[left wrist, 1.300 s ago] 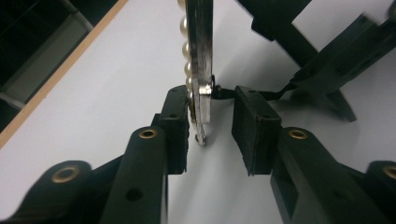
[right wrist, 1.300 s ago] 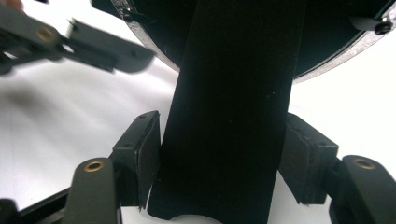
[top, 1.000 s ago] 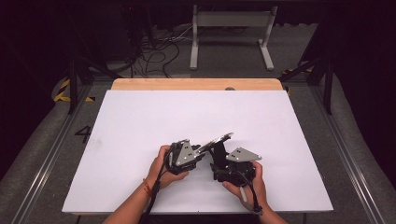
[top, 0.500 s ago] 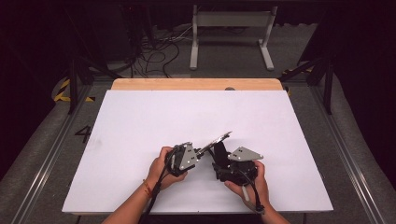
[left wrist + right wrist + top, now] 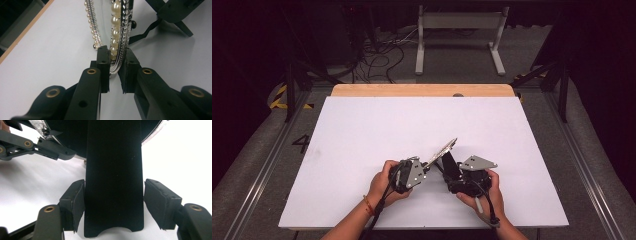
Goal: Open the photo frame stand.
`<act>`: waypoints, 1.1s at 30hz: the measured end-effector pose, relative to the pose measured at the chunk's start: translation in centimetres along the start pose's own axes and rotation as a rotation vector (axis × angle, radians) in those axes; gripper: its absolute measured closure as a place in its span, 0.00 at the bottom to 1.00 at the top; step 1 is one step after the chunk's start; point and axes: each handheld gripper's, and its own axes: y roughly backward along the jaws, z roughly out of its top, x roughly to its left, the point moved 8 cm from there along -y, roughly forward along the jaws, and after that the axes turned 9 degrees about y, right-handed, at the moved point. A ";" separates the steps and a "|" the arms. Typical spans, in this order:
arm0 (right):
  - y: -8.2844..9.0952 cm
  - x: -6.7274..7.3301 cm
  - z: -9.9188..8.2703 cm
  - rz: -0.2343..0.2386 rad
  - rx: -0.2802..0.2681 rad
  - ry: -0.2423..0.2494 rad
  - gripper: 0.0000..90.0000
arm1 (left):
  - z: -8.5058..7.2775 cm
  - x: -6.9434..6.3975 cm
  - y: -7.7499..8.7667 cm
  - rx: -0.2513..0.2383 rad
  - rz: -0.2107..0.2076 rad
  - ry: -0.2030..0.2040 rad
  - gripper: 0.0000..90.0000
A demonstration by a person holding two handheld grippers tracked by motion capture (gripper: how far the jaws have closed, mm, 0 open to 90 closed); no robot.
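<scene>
A small mirror with a rim of pearls and silver is held tilted, on edge, above the white table top. My left gripper comes at it from the left, and its jaws have just closed on the rim's lower edge; the pads press on both sides of it. The mirror's black velvet back stand points toward my right gripper, which is shut across the stand's width. From above, the right gripper sits just right of the mirror.
The white top ends in a bare wooden strip at the far side. Beyond it are cables on the floor and a grey metal stand. Metal rails run along both sides of the table.
The left gripper's jaws closed onto the mirror's rim. Both hands stayed near the table's front middle, with the mirror between them.
</scene>
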 end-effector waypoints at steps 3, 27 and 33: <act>0.2 0.1 0.1 -0.010 -0.004 -0.007 0.40 | 0.0 0.0 0.2 -0.006 -0.010 0.010 0.88; 0.6 0.5 -0.3 -0.049 -0.063 -0.023 0.32 | 0.3 0.1 -0.4 -0.024 -0.050 0.035 0.84; -0.3 0.8 -0.4 -0.074 -0.058 0.003 0.32 | 0.3 0.1 -0.6 -0.018 -0.042 0.023 0.87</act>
